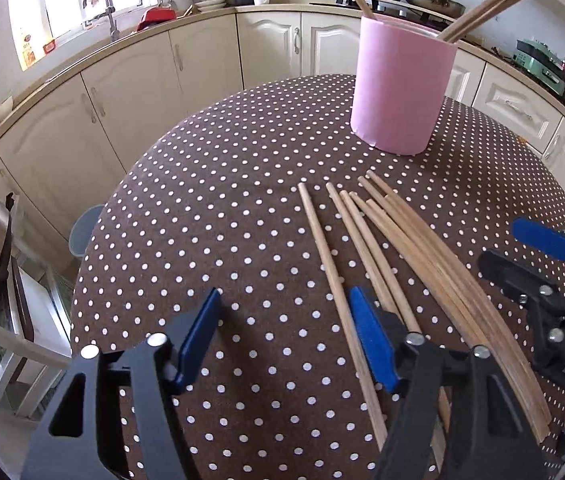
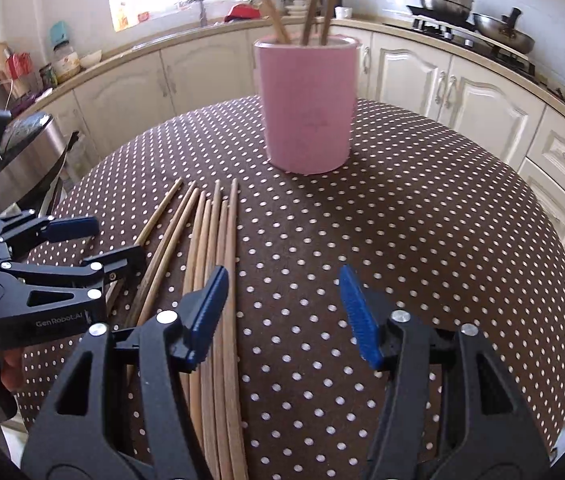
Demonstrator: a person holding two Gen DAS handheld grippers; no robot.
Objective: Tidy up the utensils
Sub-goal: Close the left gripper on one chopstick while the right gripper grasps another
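Chopsticks (image 1: pixel 398 248) – beside left gripper (image 1: pixel 282 336)

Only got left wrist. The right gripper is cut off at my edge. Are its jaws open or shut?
Observer: Open. The right gripper has its pads well apart and they press on nothing.
Operator: Is it lined up on the chopsticks?
Observer: Only partly. Its left pad sits over the loose chopsticks. The rightmost ones show just inside that pad, and the rest lie under it or to its left.
Operator: And the rest of the gap?
Observer: Just dotted tablecloth out to the other pad.
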